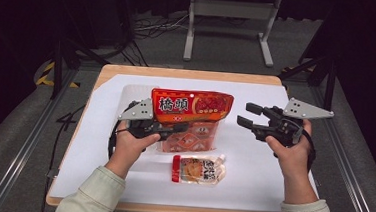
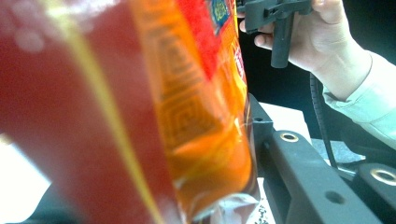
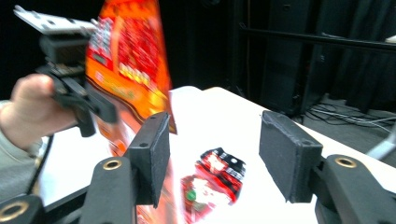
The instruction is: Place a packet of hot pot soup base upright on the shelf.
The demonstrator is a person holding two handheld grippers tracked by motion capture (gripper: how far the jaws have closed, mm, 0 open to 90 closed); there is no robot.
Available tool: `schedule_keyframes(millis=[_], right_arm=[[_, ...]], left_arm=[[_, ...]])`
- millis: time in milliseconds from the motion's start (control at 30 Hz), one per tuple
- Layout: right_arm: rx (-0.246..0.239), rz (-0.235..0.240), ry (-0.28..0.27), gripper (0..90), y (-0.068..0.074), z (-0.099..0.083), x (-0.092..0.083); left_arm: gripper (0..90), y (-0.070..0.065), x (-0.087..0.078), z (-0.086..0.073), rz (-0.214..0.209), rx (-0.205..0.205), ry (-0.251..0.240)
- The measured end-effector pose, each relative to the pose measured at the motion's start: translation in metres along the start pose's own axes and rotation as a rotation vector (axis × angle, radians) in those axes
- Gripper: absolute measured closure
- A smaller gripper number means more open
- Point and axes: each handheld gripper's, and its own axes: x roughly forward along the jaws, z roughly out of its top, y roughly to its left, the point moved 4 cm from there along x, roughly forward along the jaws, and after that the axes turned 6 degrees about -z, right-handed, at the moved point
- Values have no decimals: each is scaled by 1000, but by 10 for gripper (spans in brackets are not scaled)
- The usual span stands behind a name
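In the high view the left gripper [image 1: 174,128] pinches the big orange snack bag [image 1: 192,106] and holds it up over the white table [image 1: 251,175], with a small packet [image 1: 199,169] lying at six o'clock from it and the right gripper [image 1: 248,116] at three o'clock, jaws spread on nothing. In the left gripper view the snack bag [image 2: 140,116] sits blurred against the jaw, the other hand [image 2: 327,37] at one o'clock. In the right gripper view the jaws stand apart and empty, the small packet [image 3: 215,184] between them on the table and the snack bag [image 3: 128,60] at ten o'clock.

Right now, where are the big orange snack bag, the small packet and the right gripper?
big orange snack bag [image 1: 192,106], high view, red front panel.
small packet [image 1: 199,170], high view, its middle.
right gripper [image 1: 247,115], high view, between its open jaw tips.
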Motion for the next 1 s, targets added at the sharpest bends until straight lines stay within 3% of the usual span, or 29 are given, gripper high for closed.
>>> schedule_keyframes(millis=[333, 533, 800, 1000], right_arm=[[32, -62, 36, 434, -17, -9, -3], [66, -69, 68, 426, -26, -20, -1], [82, -84, 85, 430, -33, -25, 0], [101, -96, 107, 432, -39, -33, 2]], left_arm=[[717, 0, -6, 2, -1, 2, -1], [717, -1, -8, 8, 13, 14, -1], [717, 8, -16, 19, 30, -5, -29], [717, 15, -19, 27, 40, -14, -22]])
